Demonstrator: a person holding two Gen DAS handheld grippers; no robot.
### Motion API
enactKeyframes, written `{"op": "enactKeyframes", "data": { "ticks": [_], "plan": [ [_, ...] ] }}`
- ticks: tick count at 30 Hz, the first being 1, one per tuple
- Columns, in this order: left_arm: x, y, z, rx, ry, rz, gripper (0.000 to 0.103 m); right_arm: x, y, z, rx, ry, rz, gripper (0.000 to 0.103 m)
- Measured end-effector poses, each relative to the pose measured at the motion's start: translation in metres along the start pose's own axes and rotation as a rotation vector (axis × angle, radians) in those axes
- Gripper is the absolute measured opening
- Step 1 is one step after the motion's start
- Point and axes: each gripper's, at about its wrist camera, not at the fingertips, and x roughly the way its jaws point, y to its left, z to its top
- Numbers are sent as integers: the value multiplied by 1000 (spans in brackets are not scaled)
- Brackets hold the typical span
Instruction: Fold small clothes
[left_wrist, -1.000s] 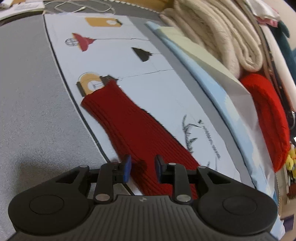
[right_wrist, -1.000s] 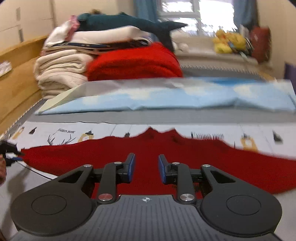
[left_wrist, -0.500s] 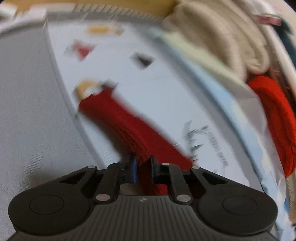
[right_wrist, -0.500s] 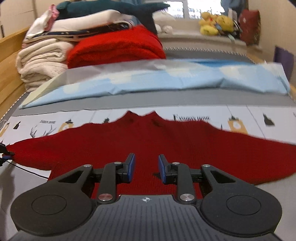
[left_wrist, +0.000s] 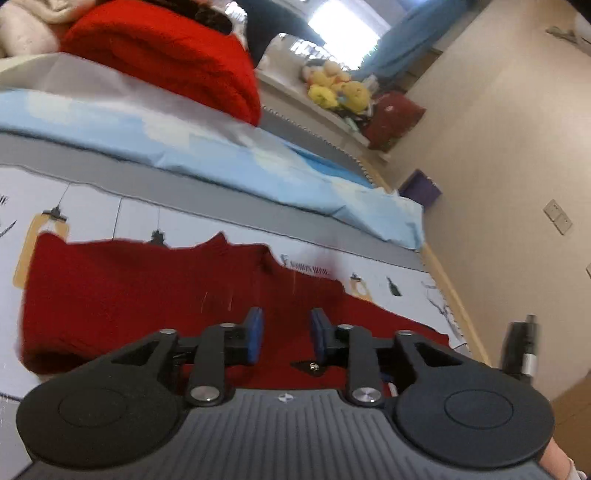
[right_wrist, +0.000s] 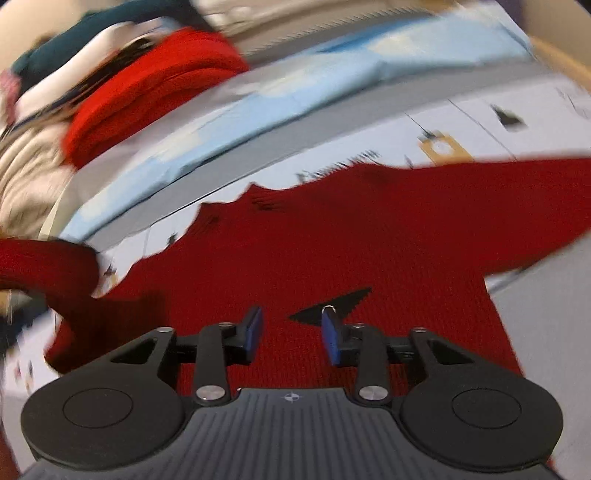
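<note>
Printed bedding (left_wrist: 110, 206) carries our red sweater (left_wrist: 147, 295), lying just beyond both hand-held grippers, left (left_wrist: 286, 334) and right (right_wrist: 291, 332), jaws just spreading, gripping nothing.

Black ribbed left claw (left_wrist: 284, 338) with blue pads (silver screws).

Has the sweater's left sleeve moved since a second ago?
Yes. The sleeve, previously stretched out over the printed sheet, now lies folded inward onto the sweater body.

L (left_wrist: 284, 338) & R (right_wrist: 291, 338) grippers: fingers just parting, empty.
</note>
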Motion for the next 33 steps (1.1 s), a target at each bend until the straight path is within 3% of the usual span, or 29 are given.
{"op": "enactKeyframes", "data": {
  "ticks": [1, 4, 8, 10, 13, 16, 23, 25, 27, 29, 33],
  "plan": [
    [-5, 5, 4, -11, -31, 22, 43, 3, -6, 1, 50, 8, 1, 40],
    [-12, 28, 14, -85, -61, 135, 44, 14, -18, 2, 161, 44, 14, 43],
    [-10, 64, 22, -187, -20, 372, 44, 29, -21, 0, 231, 85, 27, 43],
    [-9, 79, 28, -245, -10, 421, 44, 38, -19, -4, 246, 100, 24, 43],
    [-7, 94, 41, -294, 2, 436, 44, 54, -17, -9, 280, 132, 17, 43],
    [-5, 90, 41, -280, 13, 403, 44, 71, -15, -13, 318, 159, 12, 43],
    [-8, 91, 45, -271, 22, 404, 44, 96, -10, -17, 289, 157, -47, 42],
    [-12, 96, 48, -277, 16, 414, 44, 99, -7, -17, 250, 146, -60, 37],
    [-14, 103, 50, -289, 13, 424, 44, 100, -1, -18, 198, 133, -76, 20],
    [-17, 108, 52, -299, 9, 425, 44, 97, 1, -16, 145, 106, -91, 10],
    [-22, 113, 55, -298, 5, 427, 44, 80, 16, -4, 49, 30, -35, 8]
  ]
}}
